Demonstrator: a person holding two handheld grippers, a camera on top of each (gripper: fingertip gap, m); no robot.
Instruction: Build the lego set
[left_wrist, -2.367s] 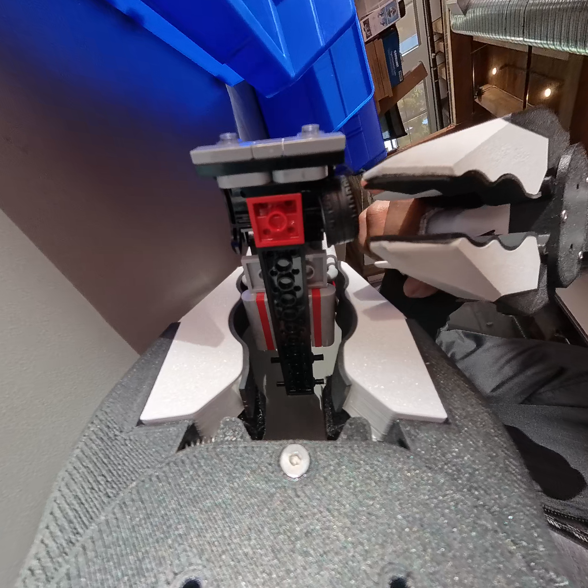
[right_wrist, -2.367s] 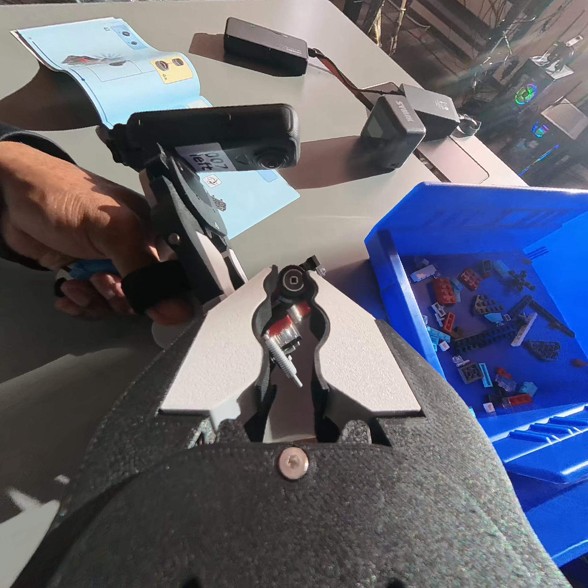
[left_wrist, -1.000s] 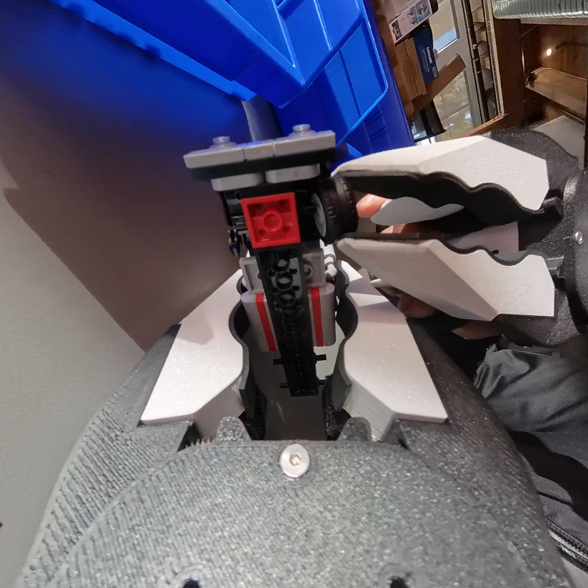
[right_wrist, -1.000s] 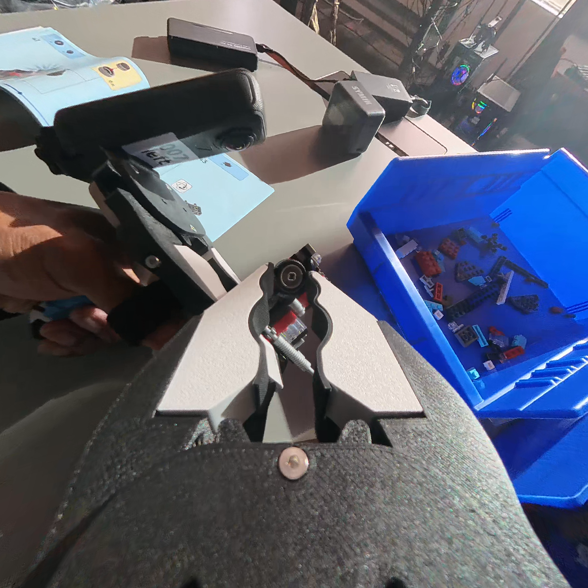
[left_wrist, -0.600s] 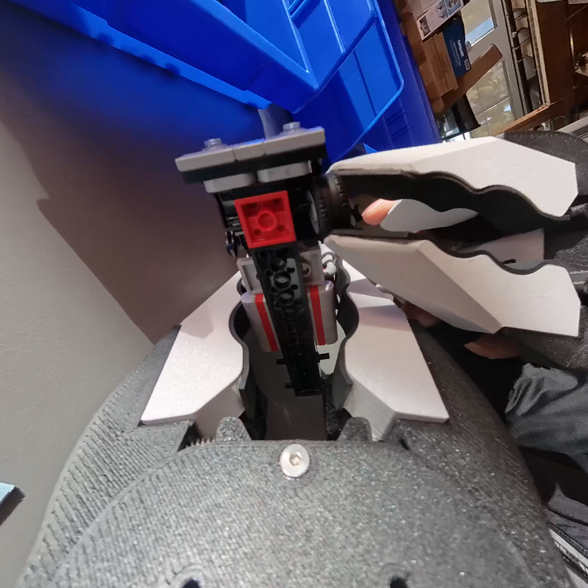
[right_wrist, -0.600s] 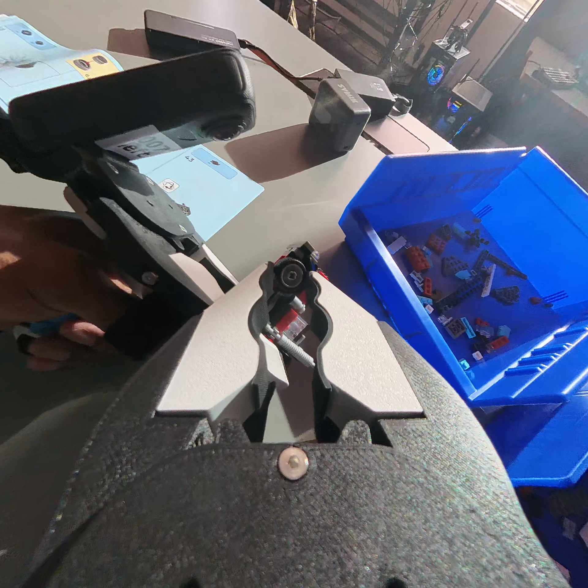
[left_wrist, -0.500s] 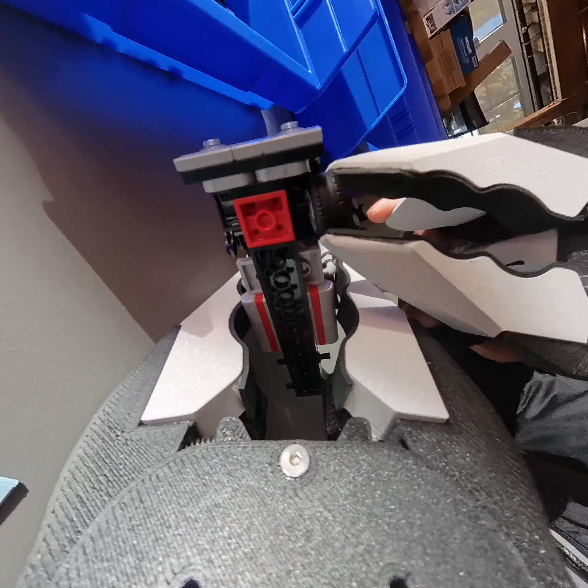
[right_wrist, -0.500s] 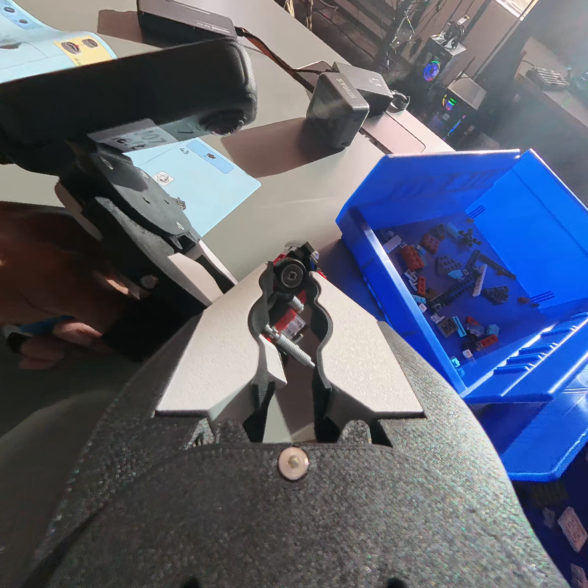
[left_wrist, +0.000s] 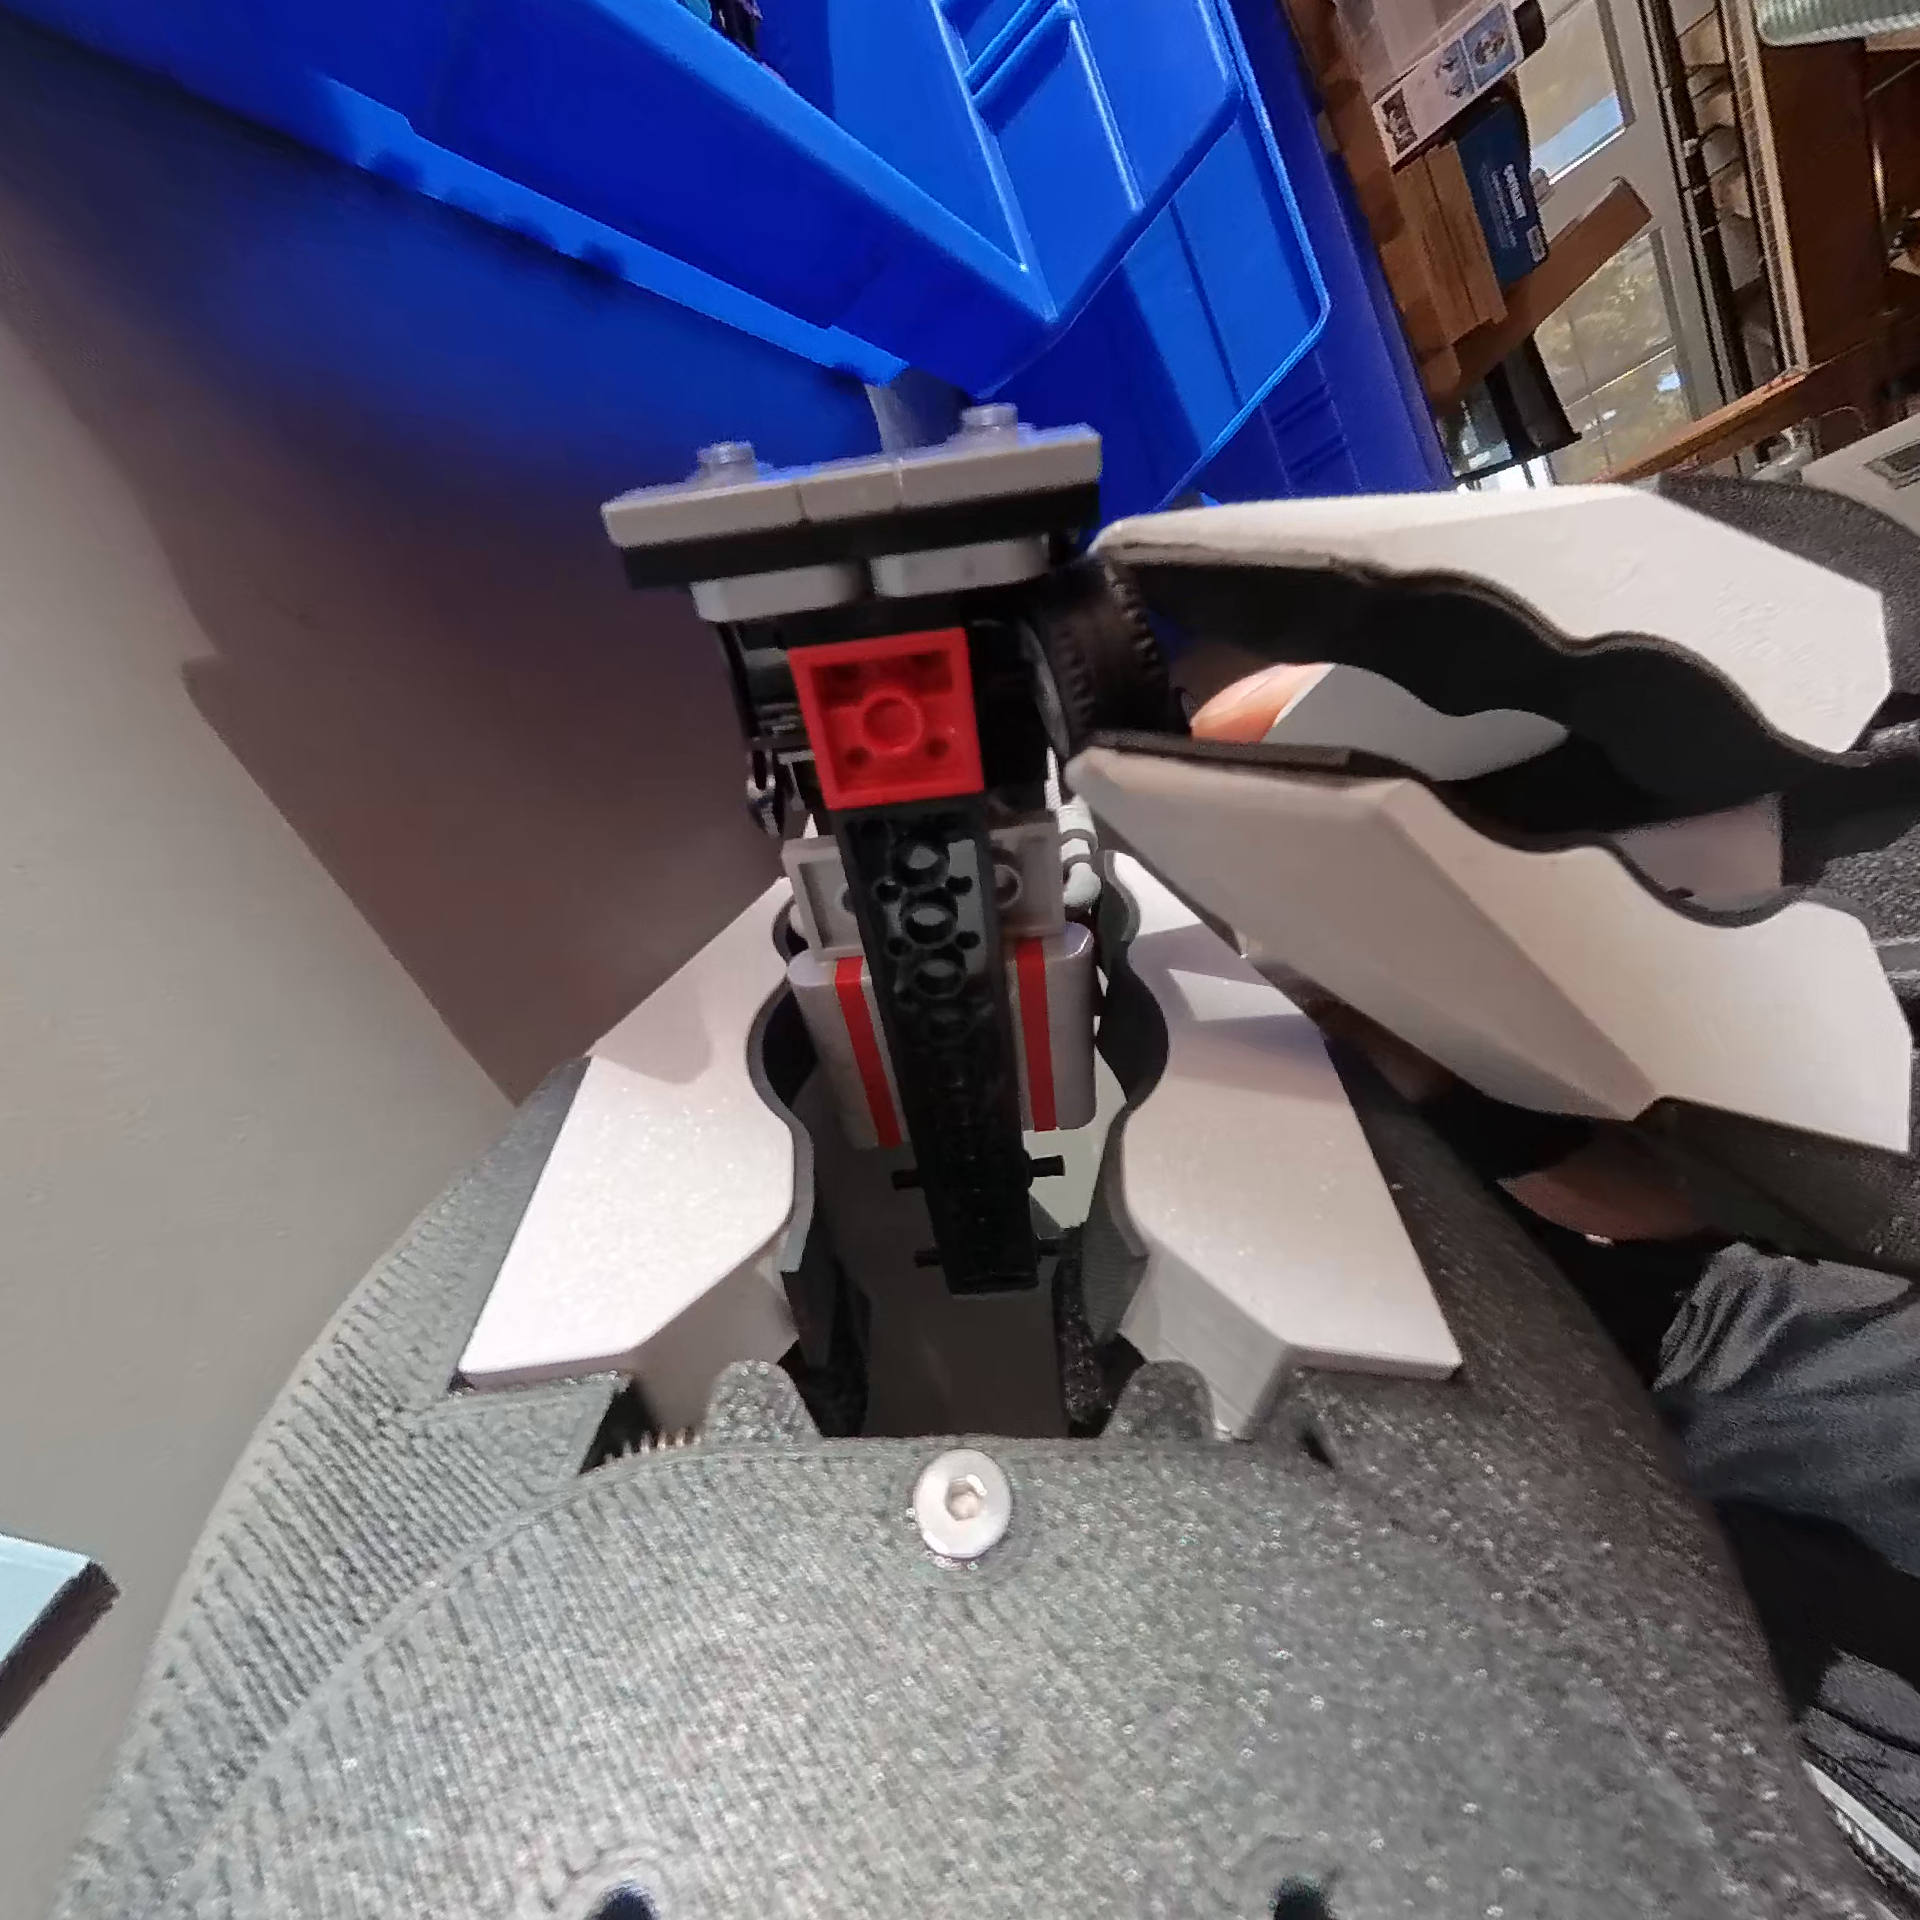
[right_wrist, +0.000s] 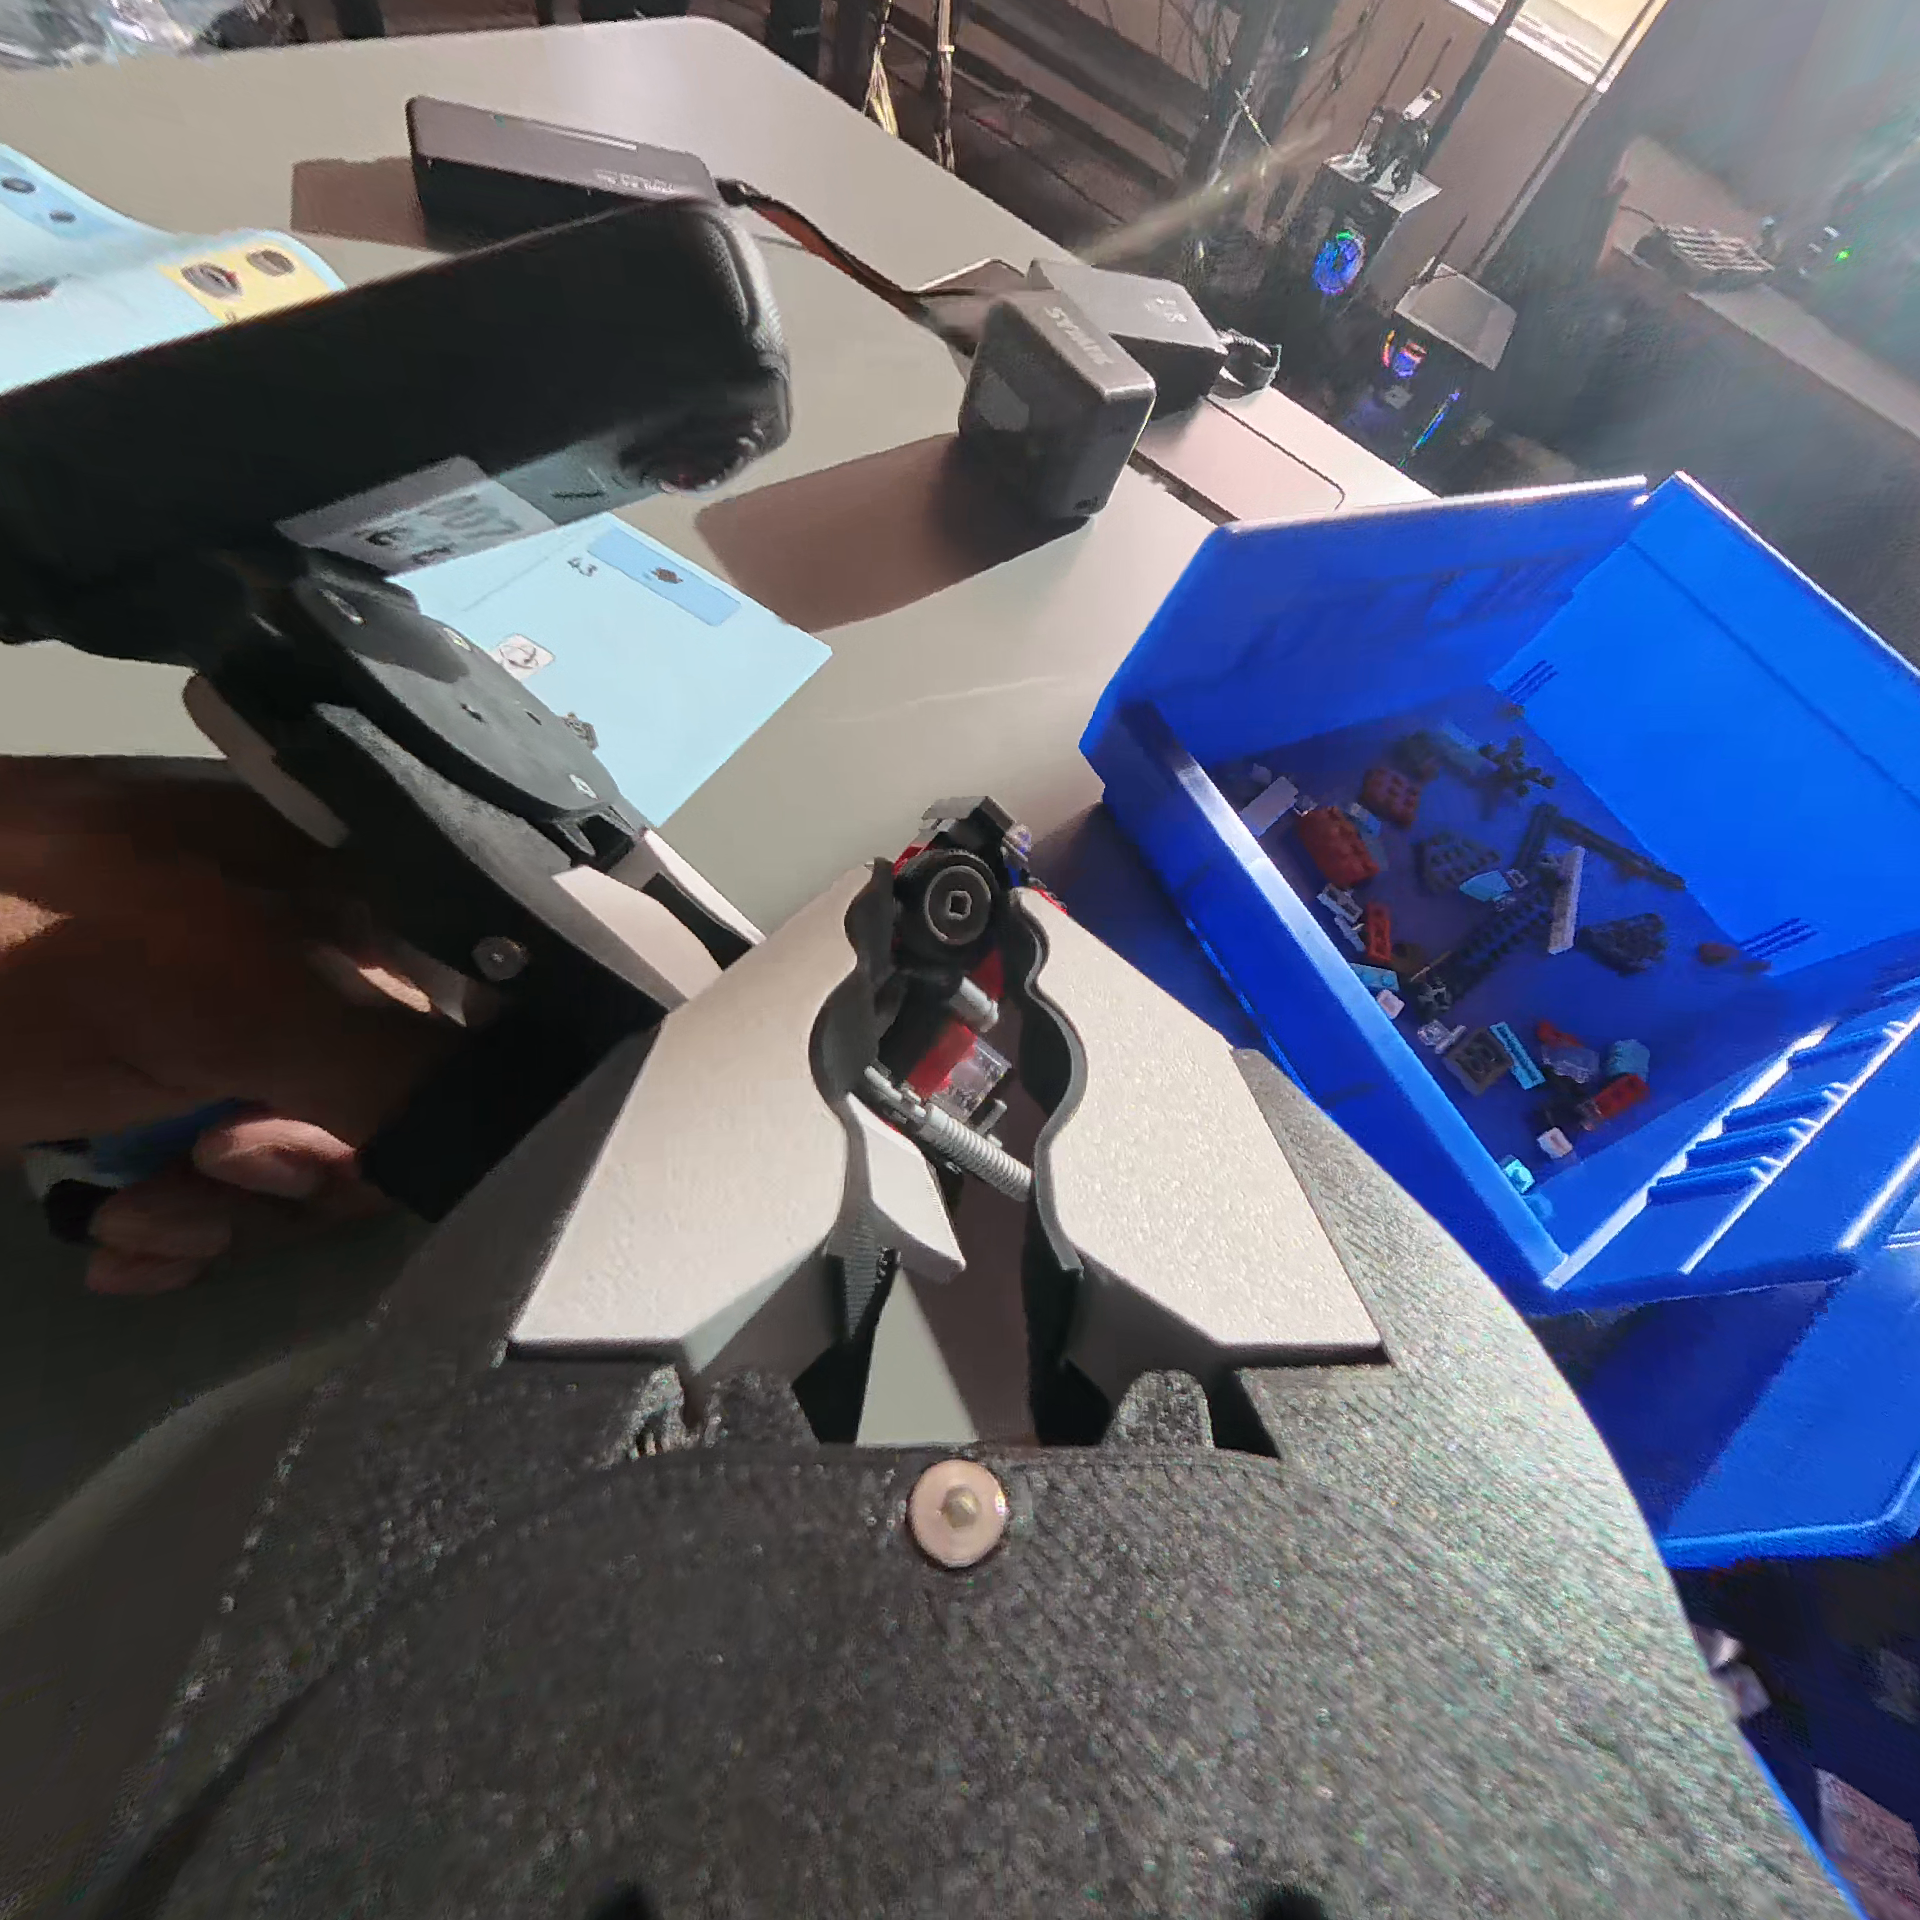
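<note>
Since the earlier frames the right gripper (left_wrist: 1086, 644) has slid in from the side and now has its tips around the black wheel (left_wrist: 1107, 660) on the lego model (left_wrist: 914, 831); back then it hung clear of it.

Left wrist view: the left gripper (left_wrist: 940, 1039) has its fingers (left_wrist: 644, 1174) closed narrow on the lower body of the model, the grey block with red stripes. The model sticks up out of them, with a red square brick, a black studded beam down the middle and a grey plate across the top. Behind it, blue bins (left_wrist: 935, 208) fill the upper frame, there's a plain beige-grey wall on the left, and wooden shelving with boxes far right. This view gives the side-on look at the wheel grip.

Right wrist view: same grip seen head-on, the right gripper (right_wrist: 940, 925) pinching the wheel (right_wrist: 948, 906) between close-set fingers (right_wrist: 727, 1122). Only here do you get the grey tabletop (right_wrist: 935, 665), a light blue instruction booklet (right_wrist: 644, 644), a black box with a cable (right_wrist: 561, 171), a small black cube device (right_wrist: 1049, 416), and an open blue bin (right_wrist: 1247, 894) with loose lego pieces (right_wrist: 1455, 935). A hand (right_wrist: 156, 987) holds the left gripper's handle, its black camera (right_wrist: 416, 364) on top. The room behind is dim, with coloured lights.
</note>
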